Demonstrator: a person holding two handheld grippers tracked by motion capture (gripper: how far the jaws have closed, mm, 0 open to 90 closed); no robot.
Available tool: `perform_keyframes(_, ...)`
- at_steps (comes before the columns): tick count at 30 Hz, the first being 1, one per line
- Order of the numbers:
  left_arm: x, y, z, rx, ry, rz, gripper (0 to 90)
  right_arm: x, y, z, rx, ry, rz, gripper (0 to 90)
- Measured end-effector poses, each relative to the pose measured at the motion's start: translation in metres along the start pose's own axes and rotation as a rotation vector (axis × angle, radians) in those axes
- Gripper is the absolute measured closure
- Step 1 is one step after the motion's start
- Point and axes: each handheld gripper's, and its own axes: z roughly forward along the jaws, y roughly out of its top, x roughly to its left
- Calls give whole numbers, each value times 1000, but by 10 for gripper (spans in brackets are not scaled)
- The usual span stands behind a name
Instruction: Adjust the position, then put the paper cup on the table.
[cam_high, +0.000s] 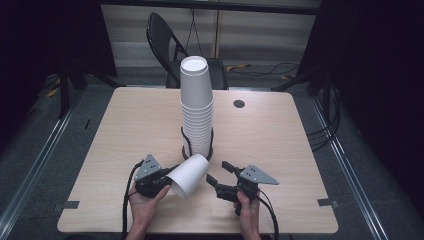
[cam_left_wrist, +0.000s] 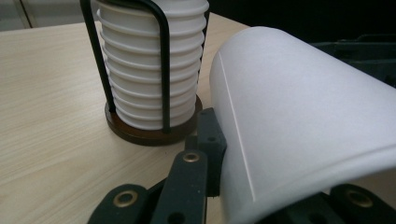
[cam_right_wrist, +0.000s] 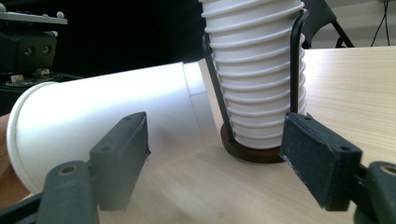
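- High view is showing the left gripper (cam_high: 167, 181) grasping a single white paper cup (cam_high: 189, 175), which is lying tilted, its closed base pointing up toward the cup stack (cam_high: 197, 107) and its open rim facing the person's side of the table (cam_high: 125, 125).
- Left gripper view is showing the jaws clenched on the cup's (cam_left_wrist: 299, 126) wall near the rim, one dark pad (cam_left_wrist: 211, 140) pressing against its side.
- The held cup is sitting just in front of the stack, its base nearly at the wooden holder base (cam_left_wrist: 149, 133); contact cannot be confirmed.
- The stack is standing upright in a black wire holder (cam_left_wrist: 161, 60), behind the cup and near the table's middle.
- Right gripper (cam_high: 216, 172) is resting just right of the cup, in front of the stack, its jaws standing apart and grasping nothing.
- Right gripper view is showing the cup (cam_right_wrist: 102, 121) and the stack (cam_right_wrist: 257, 74) beyond its parted pads (cam_right_wrist: 123, 158).
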Motion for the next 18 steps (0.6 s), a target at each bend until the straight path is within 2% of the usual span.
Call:
perform_keyframes(1, 0, 1, -1, 15, 5, 8, 871, 1, -1, 1, -1, 18, -3, 212)
perform_keyframes(3, 1, 2, -1, 23, 10, 12, 871, 1, -2, 2, 3, 21, -5, 199)
perform_keyframes(4, 3, 4, -2, 32, 4, 6, 871, 3, -2, 2, 20, 5, -35, 177)
perform_keyframes(7, 6, 6, -2, 45, -2, -14, 870, 3, -2, 1, 26, 21, -43, 137)
perform_keyframes(8, 9, 7, -2, 61, 0, -24, 871, 5, -2, 1, 68, 15, -142, 137)
perform_keyframes(9, 9, 7, -2, 61, 0, -24, 871, 5, -2, 1, 68, 15, -142, 137)
perform_keyframes(11, 11, 8, -2, 67, -3, -32, 870, 7, -3, 1, 104, 21, -208, 120)
perform_keyframes(12, 11, 9, -3, 68, -4, -37, 870, 9, -3, 2, 98, 22, -211, 119)
perform_keyframes(13, 12, 10, -3, 71, -5, -43, 870, 10, -3, 2, 98, 21, -235, 122)
perform_keyframes(15, 12, 11, -3, 82, -5, -51, 870, 13, -3, 5, 106, 27, -316, 125)
perform_keyframes(16, 12, 13, -3, 93, -1, -41, 870, 13, -4, 8, 115, 25, -342, 128)
perform_keyframes(17, 12, 13, -3, 93, -1, -41, 869, 13, -4, 8, 115, 25, -342, 128)
perform_keyframes(18, 13, 14, -3, 101, 0, -36, 869, 15, -5, 9, 116, 16, -384, 127)
